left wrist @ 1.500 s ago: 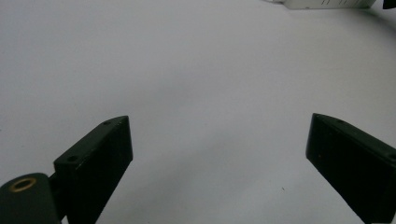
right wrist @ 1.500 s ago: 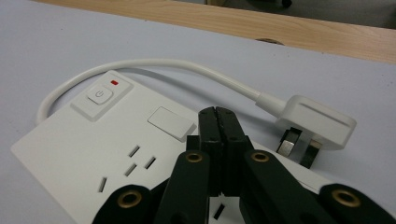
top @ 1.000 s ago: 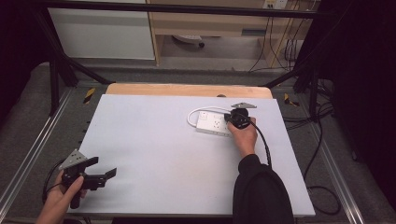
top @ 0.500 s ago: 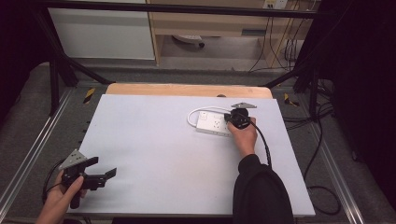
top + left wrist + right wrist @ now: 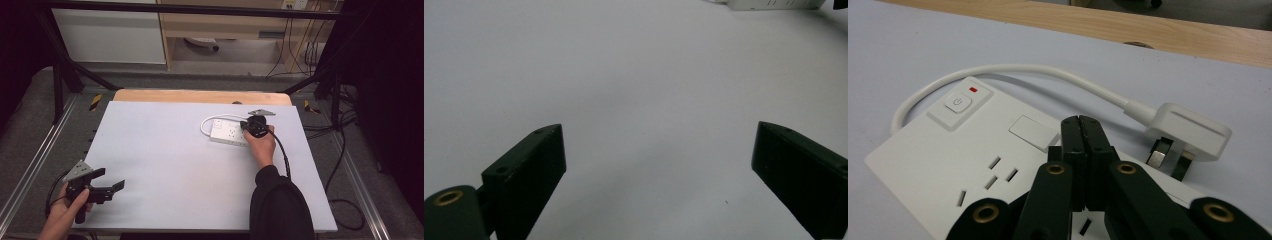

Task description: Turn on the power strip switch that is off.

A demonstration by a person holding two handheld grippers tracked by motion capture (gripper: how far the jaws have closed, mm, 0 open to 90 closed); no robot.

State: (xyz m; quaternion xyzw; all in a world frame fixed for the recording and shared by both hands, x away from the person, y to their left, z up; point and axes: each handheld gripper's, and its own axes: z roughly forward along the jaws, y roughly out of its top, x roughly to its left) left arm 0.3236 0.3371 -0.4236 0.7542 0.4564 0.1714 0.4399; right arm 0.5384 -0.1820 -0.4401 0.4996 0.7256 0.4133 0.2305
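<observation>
A white power strip (image 5: 227, 131) lies on the white table top toward the far right, with its cord (image 5: 206, 123) looping round to a white plug (image 5: 1188, 130) that rests on the table beside it. A power button with a red light (image 5: 959, 102) sits at one end of the power strip (image 5: 948, 165). My right gripper (image 5: 256, 126) is over the strip's right end, jaws shut together with nothing between them (image 5: 1082, 131), tips just above the strip's top face. My left gripper (image 5: 107, 186) hovers low at the near left corner, jaws open and empty (image 5: 659, 165).
The white table top (image 5: 175, 165) has a wooden strip (image 5: 200, 96) along its far edge. Black cables (image 5: 345, 160) trail on the floor at the right. A metal frame rail (image 5: 30, 165) runs along the left side. White cabinets stand beyond the table.
</observation>
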